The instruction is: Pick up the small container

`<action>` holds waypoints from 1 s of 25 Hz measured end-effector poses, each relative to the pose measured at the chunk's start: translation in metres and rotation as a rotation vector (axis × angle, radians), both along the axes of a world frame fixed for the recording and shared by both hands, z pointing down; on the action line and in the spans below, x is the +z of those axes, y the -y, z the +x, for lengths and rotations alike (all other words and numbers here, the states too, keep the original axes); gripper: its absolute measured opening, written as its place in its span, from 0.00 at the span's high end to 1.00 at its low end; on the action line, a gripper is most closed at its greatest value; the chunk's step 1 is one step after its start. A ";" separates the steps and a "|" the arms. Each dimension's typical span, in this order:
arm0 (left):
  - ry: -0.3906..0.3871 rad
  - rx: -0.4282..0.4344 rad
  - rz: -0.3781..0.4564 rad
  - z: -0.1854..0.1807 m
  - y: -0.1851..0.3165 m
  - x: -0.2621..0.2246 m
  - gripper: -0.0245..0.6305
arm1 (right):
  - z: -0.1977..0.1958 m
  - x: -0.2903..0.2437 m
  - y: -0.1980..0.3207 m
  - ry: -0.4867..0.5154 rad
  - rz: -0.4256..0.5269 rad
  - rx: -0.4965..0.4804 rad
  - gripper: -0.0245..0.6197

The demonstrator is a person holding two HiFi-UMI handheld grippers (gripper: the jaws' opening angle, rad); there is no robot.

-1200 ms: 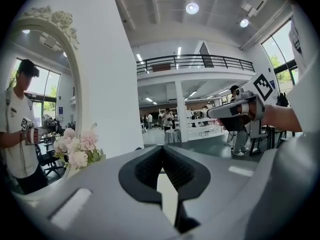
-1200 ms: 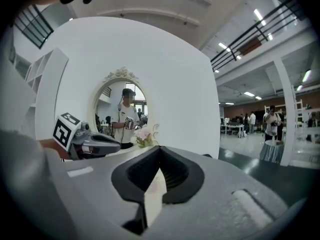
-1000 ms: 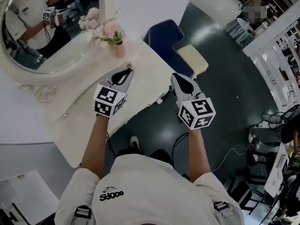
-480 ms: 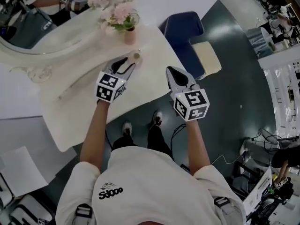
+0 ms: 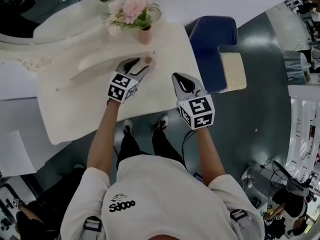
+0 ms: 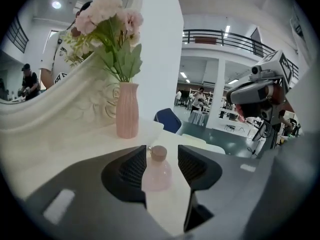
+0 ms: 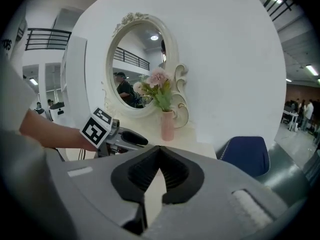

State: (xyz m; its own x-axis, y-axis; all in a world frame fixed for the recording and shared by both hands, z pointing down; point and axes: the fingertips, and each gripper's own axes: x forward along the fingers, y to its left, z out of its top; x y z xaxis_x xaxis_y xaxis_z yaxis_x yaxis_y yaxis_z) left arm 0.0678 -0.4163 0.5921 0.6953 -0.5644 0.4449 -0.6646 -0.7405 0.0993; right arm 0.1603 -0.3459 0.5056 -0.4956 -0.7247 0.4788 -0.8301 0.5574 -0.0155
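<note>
- My left gripper (image 6: 162, 153) has its jaws opening, with the bottle (image 6: 156, 171) standing upright between them; there is a clear gap on the right pad's side, and on the left pad's side I cannot tell whether it touches.
- My right gripper (image 7: 159, 153) has its jaws together with nothing between them.
- The bottle is small, pale pink and round-bodied with a tan cap. It stands on the table (image 5: 75, 99), near the vase (image 6: 127, 110), on my side of it.
- The left gripper reaches toward the vase from my side, low over the table.
- The right gripper sits to the right of the vase and nearer me, by the table's edge, apart from the left one.
- The vase is pink and holds pink flowers (image 5: 131, 9).
- Behind the vase hangs an oval mirror (image 7: 135, 66).
- Right of the vase, off the table, is a blue chair (image 5: 212, 39).
</note>
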 end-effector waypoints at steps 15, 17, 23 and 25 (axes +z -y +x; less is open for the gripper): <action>0.040 -0.097 0.018 0.031 0.037 0.056 0.67 | 0.064 0.041 0.020 -0.029 -0.108 0.051 0.96; 0.033 -0.090 0.026 0.034 0.038 0.055 0.69 | 0.069 0.042 0.016 -0.024 -0.110 0.066 0.96; 0.083 -0.055 0.043 0.038 0.039 0.054 0.76 | 0.072 0.037 0.007 -0.017 -0.095 0.111 0.96; 0.080 -0.050 0.013 0.038 0.035 0.053 0.76 | 0.072 0.032 0.003 -0.016 -0.082 0.128 0.96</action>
